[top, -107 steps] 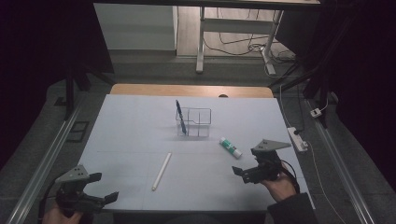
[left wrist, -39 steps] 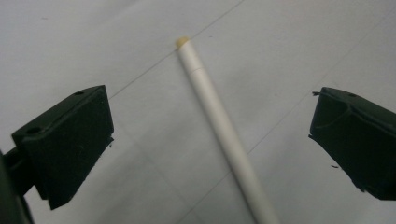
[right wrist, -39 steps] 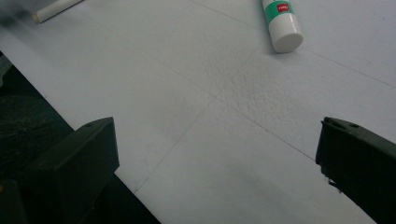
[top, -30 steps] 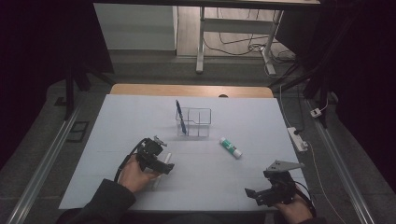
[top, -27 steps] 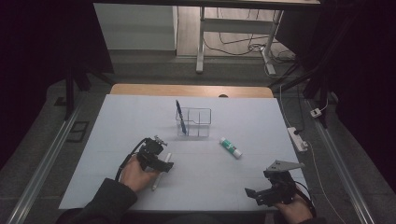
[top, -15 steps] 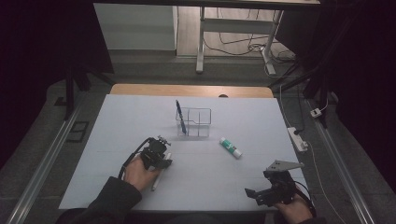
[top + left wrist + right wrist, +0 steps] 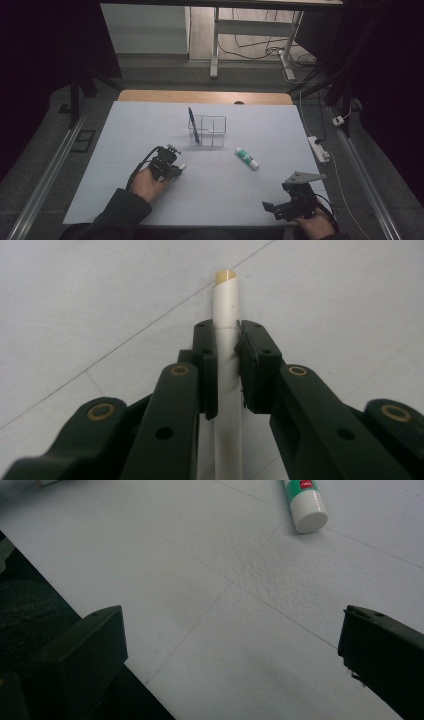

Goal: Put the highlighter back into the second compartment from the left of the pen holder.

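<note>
Where the jaws meet: the left gripper [image 7: 227, 370] is clamped on a white pen [image 7: 226, 340], both pads pressed flat against its barrel, its yellowish end poking out beyond them.
Pen's place: in the high view the left gripper [image 7: 172, 167] holds it low over the white table cover [image 7: 125, 130], left of centre.
Right gripper [image 7: 232, 645]: jaws wide apart, nothing between them, near the front right edge of the cover.
Glue stick [image 7: 247, 157]: lying flat on the cover, right of the clear organiser.
Clear organiser [image 7: 210, 131]: upright at mid-table, divided into compartments; a dark pen [image 7: 193, 125] leans in its left compartment.
</note>
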The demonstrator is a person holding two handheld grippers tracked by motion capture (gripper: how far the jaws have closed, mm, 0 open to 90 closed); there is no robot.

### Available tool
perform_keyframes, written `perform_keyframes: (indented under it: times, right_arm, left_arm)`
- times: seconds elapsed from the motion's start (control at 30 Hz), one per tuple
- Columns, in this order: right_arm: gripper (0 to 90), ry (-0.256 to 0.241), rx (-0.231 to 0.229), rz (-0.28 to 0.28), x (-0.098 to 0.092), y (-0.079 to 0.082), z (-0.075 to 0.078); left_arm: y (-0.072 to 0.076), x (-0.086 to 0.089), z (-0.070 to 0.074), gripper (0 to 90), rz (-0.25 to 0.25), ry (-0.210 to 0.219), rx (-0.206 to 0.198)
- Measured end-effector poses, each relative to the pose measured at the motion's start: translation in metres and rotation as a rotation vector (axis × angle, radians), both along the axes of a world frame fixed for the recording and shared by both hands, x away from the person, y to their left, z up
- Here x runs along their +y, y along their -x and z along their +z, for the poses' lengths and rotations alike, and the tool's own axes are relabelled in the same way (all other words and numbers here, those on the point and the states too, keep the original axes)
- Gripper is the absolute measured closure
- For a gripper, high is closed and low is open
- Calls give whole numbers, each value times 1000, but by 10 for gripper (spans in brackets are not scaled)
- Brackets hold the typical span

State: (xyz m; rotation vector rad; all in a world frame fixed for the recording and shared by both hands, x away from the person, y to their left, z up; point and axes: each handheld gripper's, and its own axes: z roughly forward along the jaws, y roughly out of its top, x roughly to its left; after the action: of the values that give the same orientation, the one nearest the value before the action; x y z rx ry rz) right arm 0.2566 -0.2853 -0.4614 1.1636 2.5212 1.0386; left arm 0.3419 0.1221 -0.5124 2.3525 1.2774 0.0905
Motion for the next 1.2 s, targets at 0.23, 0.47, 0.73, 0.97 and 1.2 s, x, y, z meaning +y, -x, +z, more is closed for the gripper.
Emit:
perform_keyframes:
  times: [0.23, 0.47, 0.73, 0.97, 1.2]
  right_arm:
    - [0, -8, -12, -3, -1, 1, 1]
    - [0, 4, -24, -6, -1, 3, 1]
    - [0, 4, -19, -5, -1, 2, 1]
    - [0, 3, -17, -1, -1, 2, 1]
    - [0, 2, -14, 1, -2, 2, 1]
  left_arm:
    - [-1, 6, 15, 781, -50, 118, -65]
    - [-4, 11, 41, 781, -80, 215, -193]
    - [-17, 7, 64, 781, -87, 279, -282]
    - [-37, 3, 85, 781, -92, 364, -322]
    - [-56, -8, 107, 781, -106, 426, -370]
